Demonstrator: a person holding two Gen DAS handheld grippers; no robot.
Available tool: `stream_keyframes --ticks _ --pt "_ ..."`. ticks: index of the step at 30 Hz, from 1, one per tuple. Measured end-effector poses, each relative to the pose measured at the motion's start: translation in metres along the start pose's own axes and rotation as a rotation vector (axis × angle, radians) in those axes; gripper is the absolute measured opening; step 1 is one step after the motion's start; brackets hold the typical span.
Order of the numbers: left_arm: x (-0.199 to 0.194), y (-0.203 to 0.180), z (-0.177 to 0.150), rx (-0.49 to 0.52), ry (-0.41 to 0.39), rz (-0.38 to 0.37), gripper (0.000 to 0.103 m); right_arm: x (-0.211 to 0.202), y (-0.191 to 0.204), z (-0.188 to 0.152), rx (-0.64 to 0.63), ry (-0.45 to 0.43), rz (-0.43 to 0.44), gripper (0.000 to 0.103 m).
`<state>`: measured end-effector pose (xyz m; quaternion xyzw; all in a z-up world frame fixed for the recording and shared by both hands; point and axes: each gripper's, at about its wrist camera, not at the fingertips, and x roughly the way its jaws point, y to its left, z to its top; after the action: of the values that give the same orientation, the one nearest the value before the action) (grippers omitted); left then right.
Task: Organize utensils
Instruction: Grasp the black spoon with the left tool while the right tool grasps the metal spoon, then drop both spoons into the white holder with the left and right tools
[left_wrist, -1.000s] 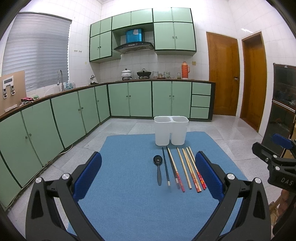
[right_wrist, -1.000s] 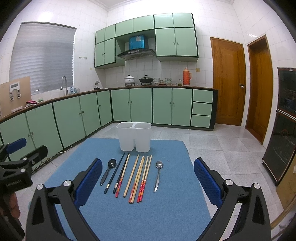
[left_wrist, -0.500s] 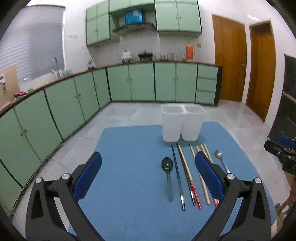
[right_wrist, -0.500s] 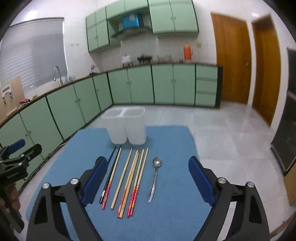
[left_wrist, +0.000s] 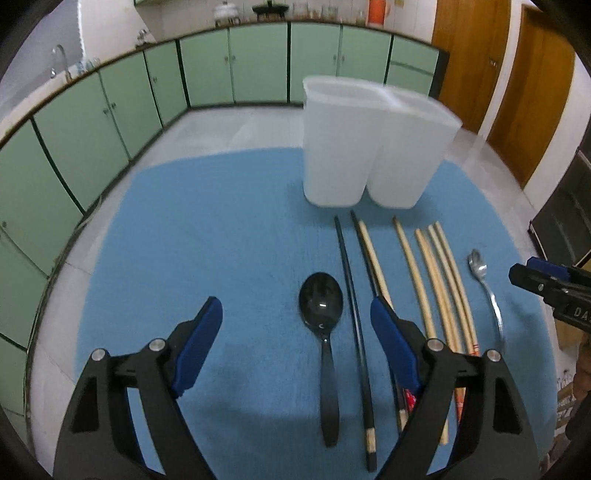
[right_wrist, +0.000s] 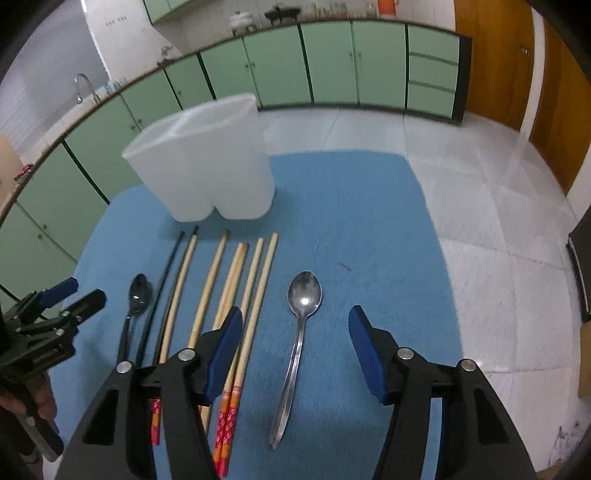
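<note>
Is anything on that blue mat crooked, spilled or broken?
Nothing stands out. The white holder stands upright on the blue mat; the chopsticks, black spoon and metal spoon lie roughly parallel before it. No spills or damage show.

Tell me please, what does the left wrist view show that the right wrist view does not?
Only the left wrist view shows the black spoon between the left tool fingers, whose jaws have just been closing, untouched. Only the right wrist view shows the metal spoon likewise between the right tool fingers, also just closing. Both show the white two-part holder, chopsticks and blue mat.
</note>
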<state>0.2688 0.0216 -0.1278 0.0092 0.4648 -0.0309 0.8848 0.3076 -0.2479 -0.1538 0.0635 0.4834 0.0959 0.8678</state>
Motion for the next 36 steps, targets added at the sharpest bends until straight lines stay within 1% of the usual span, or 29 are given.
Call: stream_keyframes --ticks 3,7,11,13,15,17,19,23,24,25,26,27,28,29,33,35,36 --pt "0.017 -0.001 0.004 0.006 0.038 0.004 0.079 0.008 -0.003 0.002 0.008 0.023 -0.004 0.058" --pt "0.04 -0.002 0.009 0.005 0.089 0.006 0.07 0.019 -0.005 0.005 0.009 0.043 0.001 0.058" --pt "0.055 -0.003 0.011 0.013 0.123 0.0 0.066 0.027 -0.007 0.009 0.005 0.061 0.003 0.057" --pt "0.054 -0.002 0.012 0.015 0.111 0.002 0.066 0.032 -0.008 0.012 0.003 0.07 0.001 0.057" --pt "0.053 -0.001 0.014 0.011 0.105 -0.006 0.064 0.038 -0.009 0.013 0.006 0.083 -0.004 0.057" --pt "0.053 -0.001 0.015 0.009 0.095 -0.011 0.054 0.043 -0.01 0.014 0.012 0.094 0.003 0.055" --pt "0.054 -0.002 0.014 0.009 0.089 -0.016 0.051 0.047 -0.008 0.015 0.01 0.102 0.012 0.053" --pt "0.052 -0.003 0.014 0.009 0.078 -0.022 0.045 0.052 -0.003 0.017 -0.009 0.104 -0.014 0.051" --pt "0.052 -0.004 0.014 0.014 0.074 -0.019 0.044 0.052 -0.002 0.018 -0.012 0.105 -0.023 0.05" --pt "0.051 -0.006 0.014 0.021 0.067 -0.015 0.042 0.052 -0.002 0.017 -0.013 0.104 -0.028 0.045" --pt "0.052 -0.007 0.013 0.022 0.062 -0.016 0.036 0.052 -0.001 0.017 -0.019 0.105 -0.031 0.036" --pt "0.052 -0.008 0.014 0.022 0.057 -0.016 0.033 0.052 0.0 0.015 -0.027 0.105 -0.034 0.031" --pt "0.051 -0.008 0.015 0.018 0.055 -0.019 0.033 0.051 0.001 0.014 -0.034 0.104 -0.033 0.028" --pt "0.053 -0.005 0.016 0.016 0.052 -0.021 0.033 0.049 0.001 0.013 -0.035 0.1 -0.028 0.028" --pt "0.045 -0.007 0.008 0.013 0.016 -0.027 0.033 0.04 0.002 0.009 -0.028 0.059 -0.006 0.028" --pt "0.037 -0.004 0.007 0.005 -0.025 -0.036 0.033 0.028 0.004 0.008 -0.036 0.006 0.017 0.028" --pt "0.031 -0.005 0.006 0.007 -0.059 -0.031 0.033 0.02 0.004 0.009 -0.044 -0.021 0.018 0.028"
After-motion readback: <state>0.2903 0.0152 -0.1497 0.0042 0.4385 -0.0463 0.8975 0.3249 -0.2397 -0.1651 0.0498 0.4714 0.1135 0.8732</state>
